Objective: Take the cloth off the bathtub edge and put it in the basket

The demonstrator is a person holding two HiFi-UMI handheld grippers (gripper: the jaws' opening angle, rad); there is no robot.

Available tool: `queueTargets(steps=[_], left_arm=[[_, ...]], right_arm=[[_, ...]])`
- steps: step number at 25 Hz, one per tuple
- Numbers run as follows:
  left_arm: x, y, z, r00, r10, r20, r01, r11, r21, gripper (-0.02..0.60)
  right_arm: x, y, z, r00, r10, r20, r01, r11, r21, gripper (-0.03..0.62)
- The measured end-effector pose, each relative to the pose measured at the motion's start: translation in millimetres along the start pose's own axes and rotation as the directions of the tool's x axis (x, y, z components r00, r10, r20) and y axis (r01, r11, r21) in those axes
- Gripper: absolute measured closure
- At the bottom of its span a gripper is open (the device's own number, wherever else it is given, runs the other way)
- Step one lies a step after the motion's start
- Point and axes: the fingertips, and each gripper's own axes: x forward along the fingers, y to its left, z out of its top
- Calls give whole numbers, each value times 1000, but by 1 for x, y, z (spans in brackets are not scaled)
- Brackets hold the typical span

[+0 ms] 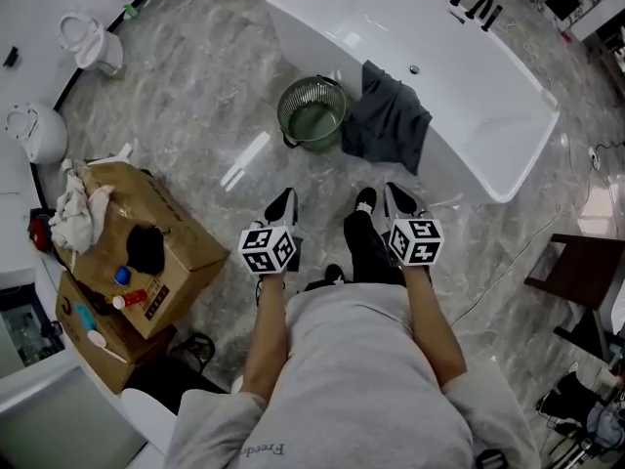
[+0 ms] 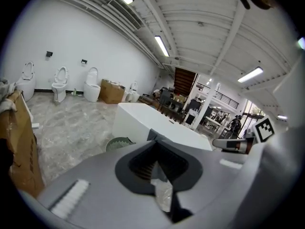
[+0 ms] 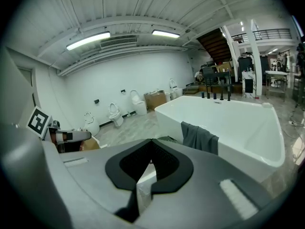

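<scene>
A dark grey cloth (image 1: 387, 117) hangs over the near edge of the white bathtub (image 1: 508, 115), draping down its outer wall. On the floor just left of it stands a round green wire basket (image 1: 312, 113). My left gripper (image 1: 282, 206) and right gripper (image 1: 398, 199) are held low in front of me, short of both, jaws shut with nothing in them. The right gripper view shows its shut gripper (image 3: 148, 163), with the cloth (image 3: 200, 137) on the tub rim (image 3: 238, 111) ahead. Past the shut left gripper (image 2: 156, 156), the left gripper view catches the basket (image 2: 119, 143) and tub (image 2: 143, 120).
Stacked cardboard boxes (image 1: 146, 252) with rags and small bottles sit at my left. Toilets (image 1: 90, 42) line the far left wall. A black faucet (image 1: 469, 3) is on the tub's far rim. A dark chair (image 1: 576, 272) stands at the right.
</scene>
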Motion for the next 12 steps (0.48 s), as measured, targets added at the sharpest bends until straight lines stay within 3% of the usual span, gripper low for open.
queueTargets(steps=[12], left_arm=[[113, -4, 39, 994, -11, -108, 11, 1000, -6, 523]], right_arm=[[87, -69, 59, 999, 8, -42, -6, 999, 50, 592]])
